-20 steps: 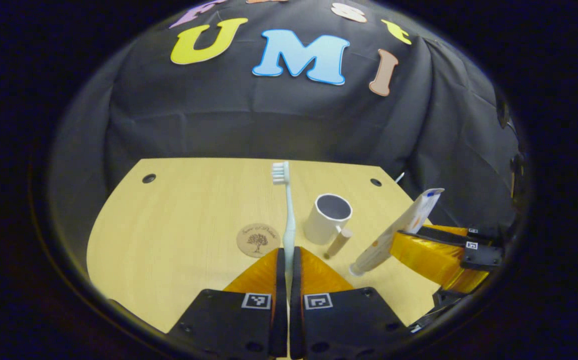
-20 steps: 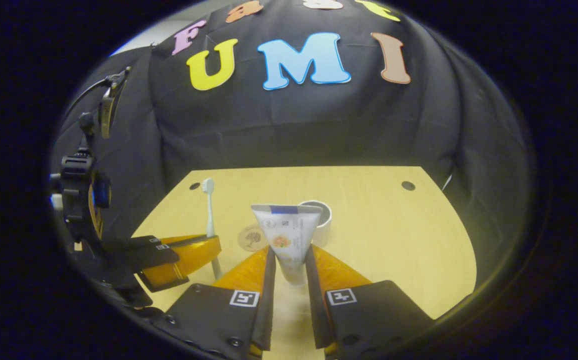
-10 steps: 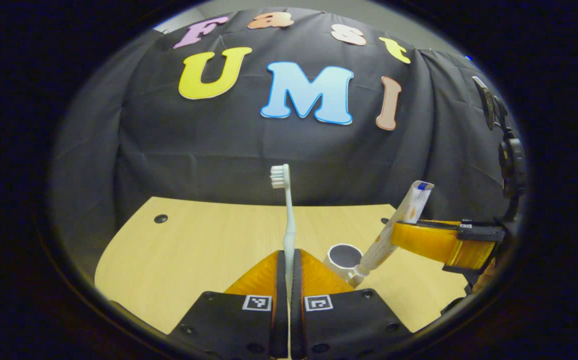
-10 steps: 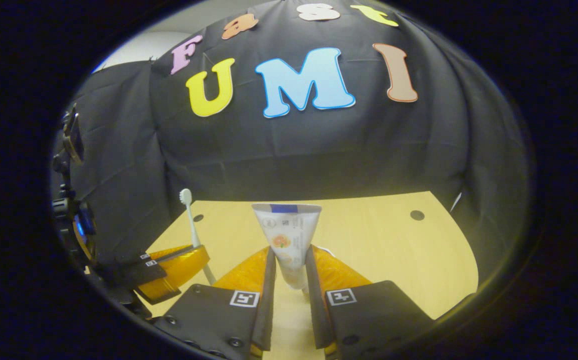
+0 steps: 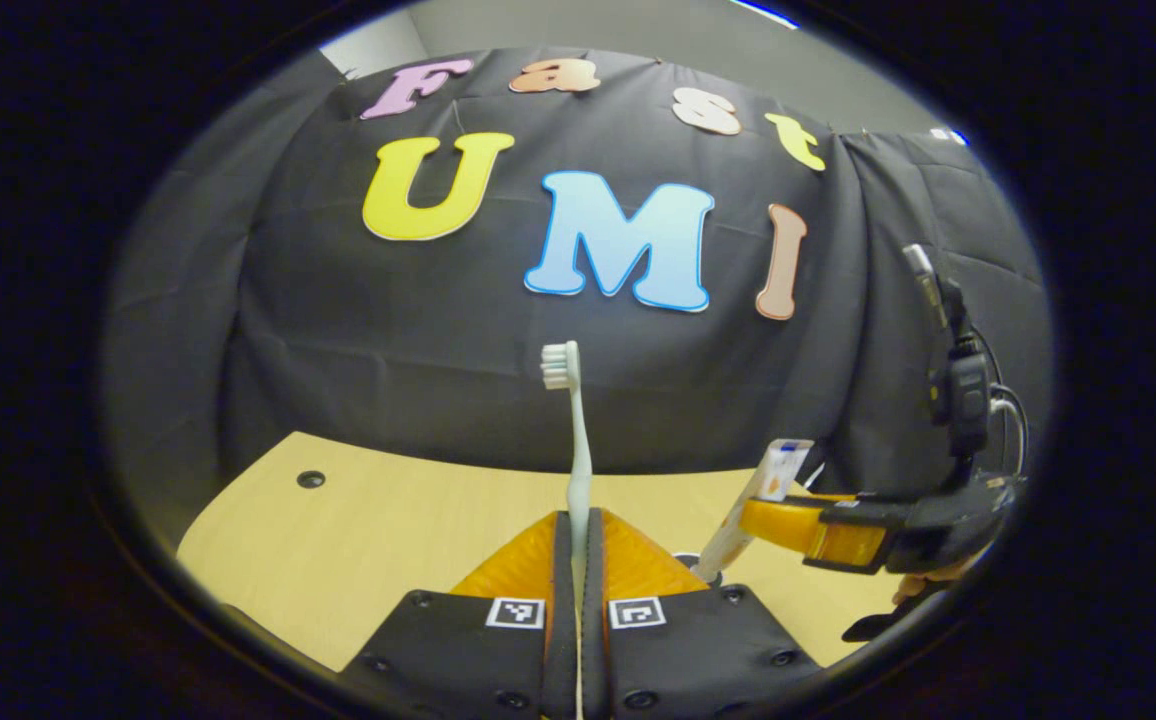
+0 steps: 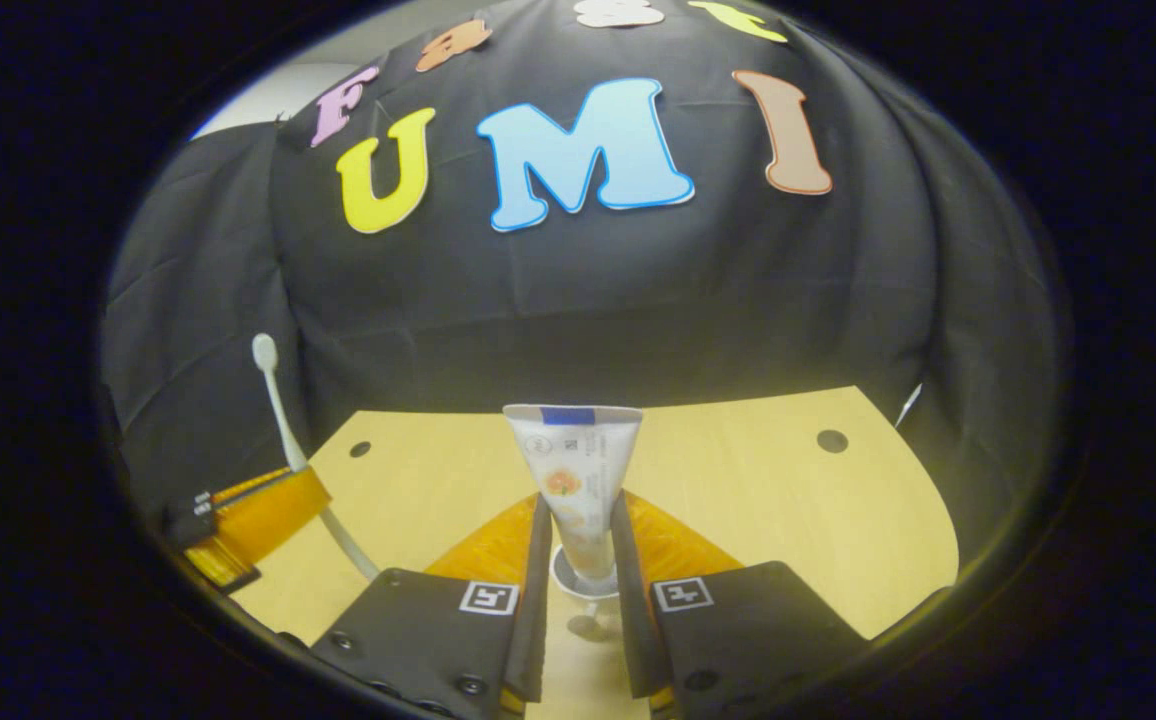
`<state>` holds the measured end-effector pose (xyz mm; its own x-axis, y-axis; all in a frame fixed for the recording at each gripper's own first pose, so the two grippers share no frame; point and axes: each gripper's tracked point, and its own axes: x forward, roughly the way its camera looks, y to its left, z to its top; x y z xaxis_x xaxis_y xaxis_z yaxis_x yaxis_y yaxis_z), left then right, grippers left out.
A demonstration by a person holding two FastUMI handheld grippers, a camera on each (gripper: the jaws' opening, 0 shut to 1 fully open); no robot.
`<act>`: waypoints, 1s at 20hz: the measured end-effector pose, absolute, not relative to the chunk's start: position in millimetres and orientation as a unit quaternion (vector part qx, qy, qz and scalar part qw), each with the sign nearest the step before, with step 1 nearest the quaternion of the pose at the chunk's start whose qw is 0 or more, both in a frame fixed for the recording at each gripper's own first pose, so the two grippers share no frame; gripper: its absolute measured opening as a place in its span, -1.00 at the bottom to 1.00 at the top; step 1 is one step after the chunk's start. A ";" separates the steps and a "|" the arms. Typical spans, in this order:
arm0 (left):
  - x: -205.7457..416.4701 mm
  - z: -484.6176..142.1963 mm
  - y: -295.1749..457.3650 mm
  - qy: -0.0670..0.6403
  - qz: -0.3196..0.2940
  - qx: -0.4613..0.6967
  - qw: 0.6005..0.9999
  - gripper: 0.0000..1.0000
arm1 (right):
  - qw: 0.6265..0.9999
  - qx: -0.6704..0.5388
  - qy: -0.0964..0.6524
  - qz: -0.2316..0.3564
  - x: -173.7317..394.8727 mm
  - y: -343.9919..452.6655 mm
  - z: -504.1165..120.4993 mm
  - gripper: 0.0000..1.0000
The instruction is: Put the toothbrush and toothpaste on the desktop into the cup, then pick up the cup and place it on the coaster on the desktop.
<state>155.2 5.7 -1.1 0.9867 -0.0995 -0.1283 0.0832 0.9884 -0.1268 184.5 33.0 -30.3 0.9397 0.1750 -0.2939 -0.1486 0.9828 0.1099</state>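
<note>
- Status: both items are lifted off the desktop (image 6: 758, 480); neither is in the cup (image 6: 578, 578) yet. The cup transfer to the coaster remains.
- My left gripper (image 5: 578, 530) is clamped on the toothbrush (image 5: 575, 440), bristles toward 12 o'clock.
- My right gripper (image 6: 583, 540) is clamped on the toothpaste (image 6: 575, 470), cap end down, directly above the cup rim at 6 o'clock in the right gripper view.
- Cup contents: I judge it empty, but most of the interior is hidden.
- Next, as I judge: lower the toothpaste in, release, then the toothbrush.
</note>
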 end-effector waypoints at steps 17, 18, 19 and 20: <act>159.8 -11.6 2.2 0.082 -0.041 -0.072 0.993 -0.82 | 0.966 -0.023 0.247 0.077 227.2 32.9 -119.1 -0.20; 159.2 -14.1 1.4 0.084 -0.041 -0.074 0.993 -0.82 | 0.967 -0.025 0.241 0.076 225.3 31.3 -112.9 -0.02; 159.5 -16.2 1.5 0.086 -0.039 -0.077 0.993 -0.82 | 0.969 -0.028 0.235 0.073 224.2 28.8 -108.8 -0.04; 160.3 -17.7 0.6 0.088 -0.041 -0.079 0.992 -0.82 | 0.970 -0.029 0.232 0.073 221.4 27.7 -105.2 -0.03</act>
